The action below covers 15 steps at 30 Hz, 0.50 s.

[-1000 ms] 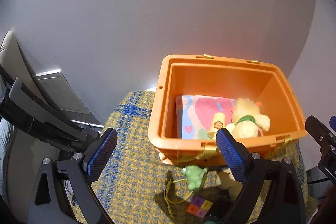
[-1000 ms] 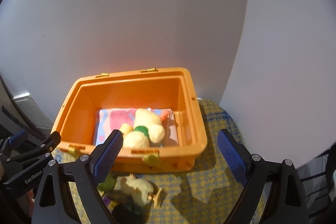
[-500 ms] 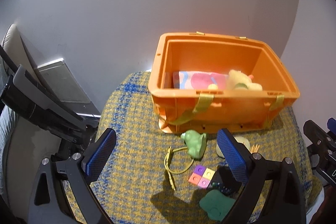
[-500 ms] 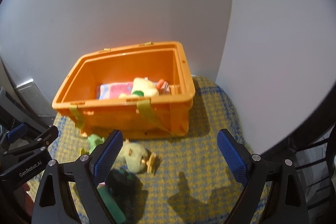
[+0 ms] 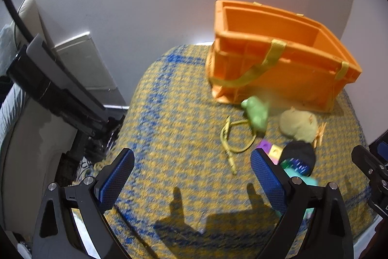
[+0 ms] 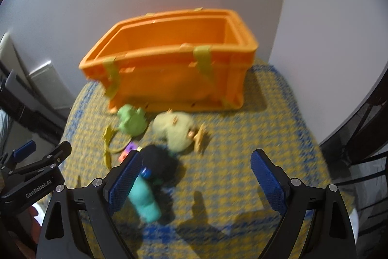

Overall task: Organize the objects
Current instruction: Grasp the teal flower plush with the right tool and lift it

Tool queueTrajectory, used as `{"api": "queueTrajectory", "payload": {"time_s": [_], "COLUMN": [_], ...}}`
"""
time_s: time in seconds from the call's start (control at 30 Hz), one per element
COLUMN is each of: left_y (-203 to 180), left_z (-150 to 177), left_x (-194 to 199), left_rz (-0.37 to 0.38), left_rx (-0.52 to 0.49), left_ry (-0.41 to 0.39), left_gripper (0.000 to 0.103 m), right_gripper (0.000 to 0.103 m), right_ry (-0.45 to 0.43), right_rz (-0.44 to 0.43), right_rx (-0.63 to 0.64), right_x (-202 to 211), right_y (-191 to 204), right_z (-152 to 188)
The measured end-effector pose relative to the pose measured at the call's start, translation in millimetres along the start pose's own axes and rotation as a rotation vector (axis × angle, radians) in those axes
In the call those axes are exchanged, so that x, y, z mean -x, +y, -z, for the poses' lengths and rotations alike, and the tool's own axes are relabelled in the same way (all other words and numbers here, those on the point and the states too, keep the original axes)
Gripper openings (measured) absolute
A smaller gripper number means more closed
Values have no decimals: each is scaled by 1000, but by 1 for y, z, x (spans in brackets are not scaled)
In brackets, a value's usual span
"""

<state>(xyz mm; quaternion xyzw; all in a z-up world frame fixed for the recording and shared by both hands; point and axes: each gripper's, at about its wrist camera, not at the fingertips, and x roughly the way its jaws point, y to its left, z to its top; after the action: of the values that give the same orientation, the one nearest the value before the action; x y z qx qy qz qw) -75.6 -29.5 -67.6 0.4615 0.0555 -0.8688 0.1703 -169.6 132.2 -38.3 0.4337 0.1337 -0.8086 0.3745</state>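
Observation:
An orange bin (image 5: pixel 278 79) (image 6: pixel 174 79) stands at the back of a yellow-blue woven cloth (image 5: pixel 174 137). In front of it lie a green toy (image 5: pixel 257 112) (image 6: pixel 132 121) with a yellow cord (image 5: pixel 230 140), a pale plush (image 5: pixel 299 124) (image 6: pixel 174 128), coloured blocks (image 5: pixel 271 149), a black thing (image 5: pixel 299 155) (image 6: pixel 158 162) and a teal thing (image 6: pixel 144 200). My left gripper (image 5: pixel 191 177) is open and empty above the cloth, left of the toys. My right gripper (image 6: pixel 194 177) is open and empty, its left finger over the black thing.
White walls meet in a corner behind the bin. A grey panel (image 5: pixel 82 62) and black frame (image 5: pixel 48 86) stand off the cloth's left edge. A dark rack (image 6: pixel 363 149) is at the right. The bin's inside is hidden from this low angle.
Both grippers have pulled back and down from over the bin. The bin's contents have dropped out of sight and the loose toys in front now fill the view.

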Motion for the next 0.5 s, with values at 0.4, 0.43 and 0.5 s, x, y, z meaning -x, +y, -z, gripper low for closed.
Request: {"api": "queueTrajectory", "payload": {"time_s": [0.4, 0.43, 0.5], "left_y": [39, 40, 39], "left_z": [47, 48, 52], "left_x": [-24, -26, -30], "left_rz": [-54, -53, -56], "left_rx": [73, 75, 72], "left_ry": [66, 73, 83], "left_gripper": [98, 98, 98], "right_gripper": [89, 85, 79], "right_ry": [61, 67, 85], "right_rz": [-39, -43, -52], "right_rx": [87, 88, 89], "right_x": [-25, -27, -33], "right_y": [42, 42, 44], "right_z": [36, 37, 40]}}
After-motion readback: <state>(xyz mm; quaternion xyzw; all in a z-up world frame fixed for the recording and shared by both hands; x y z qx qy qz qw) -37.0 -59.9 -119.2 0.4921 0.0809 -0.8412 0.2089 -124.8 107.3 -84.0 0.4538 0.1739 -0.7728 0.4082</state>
